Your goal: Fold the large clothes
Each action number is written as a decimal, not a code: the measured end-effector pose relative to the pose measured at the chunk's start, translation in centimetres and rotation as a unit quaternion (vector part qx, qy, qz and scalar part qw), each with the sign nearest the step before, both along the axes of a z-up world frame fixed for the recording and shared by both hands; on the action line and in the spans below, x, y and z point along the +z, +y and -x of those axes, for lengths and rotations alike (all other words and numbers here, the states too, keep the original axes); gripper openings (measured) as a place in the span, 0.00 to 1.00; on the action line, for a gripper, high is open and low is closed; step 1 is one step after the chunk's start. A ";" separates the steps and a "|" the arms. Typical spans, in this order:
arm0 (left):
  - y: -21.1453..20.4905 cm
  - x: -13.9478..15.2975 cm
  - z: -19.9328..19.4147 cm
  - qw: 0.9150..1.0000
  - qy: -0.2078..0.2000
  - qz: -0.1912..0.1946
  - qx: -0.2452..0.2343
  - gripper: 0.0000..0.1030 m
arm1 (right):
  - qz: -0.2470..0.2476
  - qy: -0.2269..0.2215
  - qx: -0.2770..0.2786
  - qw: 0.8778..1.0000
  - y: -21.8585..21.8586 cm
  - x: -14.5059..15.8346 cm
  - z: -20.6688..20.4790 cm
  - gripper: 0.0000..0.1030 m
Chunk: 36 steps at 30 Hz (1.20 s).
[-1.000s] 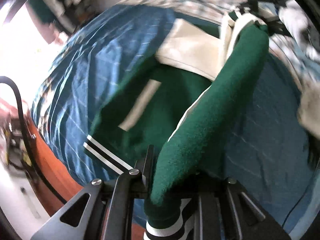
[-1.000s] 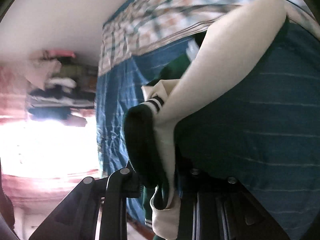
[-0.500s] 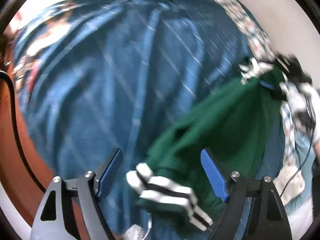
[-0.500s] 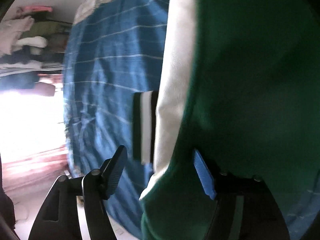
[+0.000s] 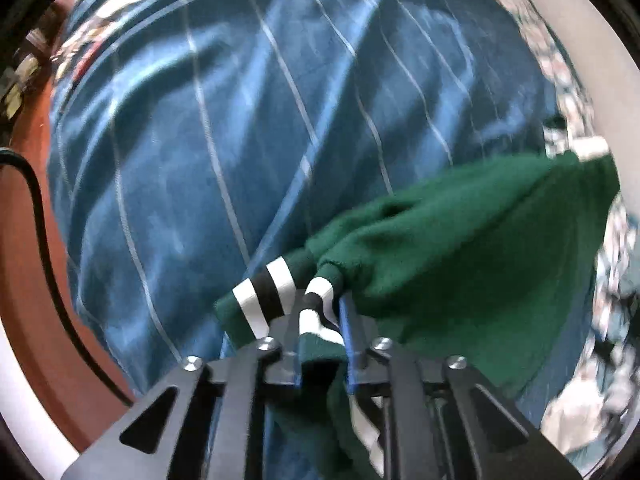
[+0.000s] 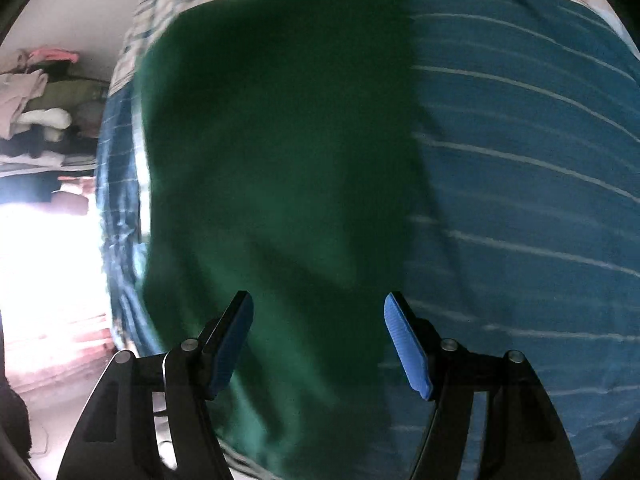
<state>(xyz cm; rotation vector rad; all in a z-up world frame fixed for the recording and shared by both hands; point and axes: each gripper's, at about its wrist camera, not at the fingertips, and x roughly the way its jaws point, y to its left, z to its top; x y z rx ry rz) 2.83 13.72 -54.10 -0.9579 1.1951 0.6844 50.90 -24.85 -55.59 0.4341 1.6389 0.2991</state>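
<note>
A striped cuff (image 5: 264, 300) juts loose at lower centre of the left wrist view, just left of the left claw (image 5: 322, 344), whose jaws are clamped together on a neighbouring fold of the same black-and-white ribbing; with so thin a bite on stretchy knit, the hem could slip out as the fabric is pulled, and the free cuff could drag and spoil the fold. The green jacket (image 5: 460, 248) spreads from the claw toward the right edge of the frame, across a blue striped bedsheet (image 5: 200, 140). In the right wrist view, the right claw (image 6: 318, 344) stands apart and holds nothing, the jacket (image 6: 272, 160) filling the frame's centre and passing beneath its tips, blurred
</note>
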 end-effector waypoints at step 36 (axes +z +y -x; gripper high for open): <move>6.7 7.1 -6.7 0.981 0.034 -0.117 -0.151 0.56 | -0.044 0.067 -0.298 0.951 -24.6 -6.0 16.0 0.52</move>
